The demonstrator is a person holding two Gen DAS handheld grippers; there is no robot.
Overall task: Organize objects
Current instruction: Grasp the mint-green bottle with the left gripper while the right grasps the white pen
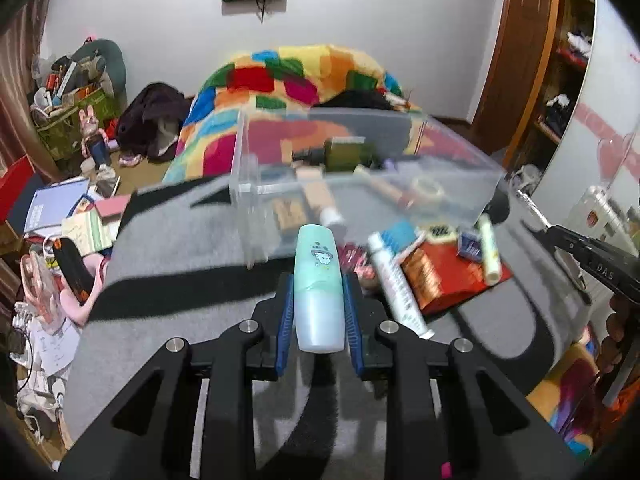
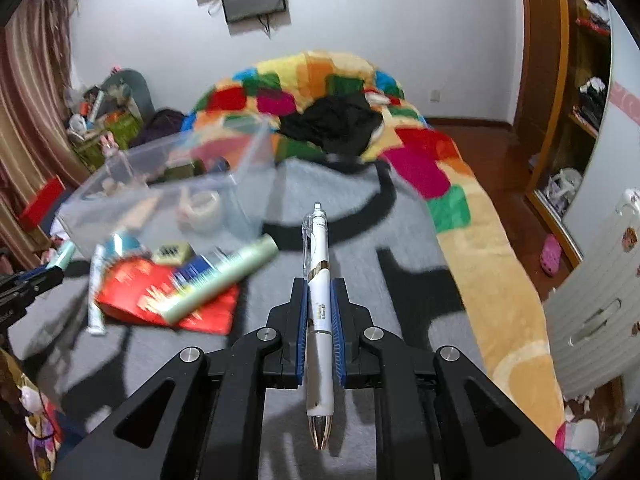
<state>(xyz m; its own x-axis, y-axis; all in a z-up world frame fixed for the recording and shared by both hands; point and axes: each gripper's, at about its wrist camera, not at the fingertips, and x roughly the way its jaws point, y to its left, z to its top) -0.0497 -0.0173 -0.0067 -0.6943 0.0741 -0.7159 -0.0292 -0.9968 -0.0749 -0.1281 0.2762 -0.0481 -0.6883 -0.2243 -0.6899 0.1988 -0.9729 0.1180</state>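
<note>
My left gripper [image 1: 319,280] is shut on a mint-green bottle [image 1: 319,288] with a cartoon face, held above the grey blanket just short of the clear plastic bin [image 1: 276,184]. My right gripper [image 2: 319,284] is shut on a white pen [image 2: 319,308], held lengthwise between the blue pads over the blanket, right of the bin [image 2: 240,200]. The bin holds several small items, among them a tape roll [image 2: 202,204] and a dark green box [image 1: 346,152]. Loose items lie beside it: a red packet [image 2: 168,300], a pale green tube [image 2: 224,280], a white tube [image 1: 400,284].
A bed with a grey blanket [image 2: 400,240] and a multicoloured quilt [image 1: 280,76] carries everything. Clutter of books and bags fills the floor at left [image 1: 72,208]. A wardrobe [image 2: 580,100] and white drawer unit [image 2: 600,300] stand at right. The right gripper's body shows in the left wrist view [image 1: 592,256].
</note>
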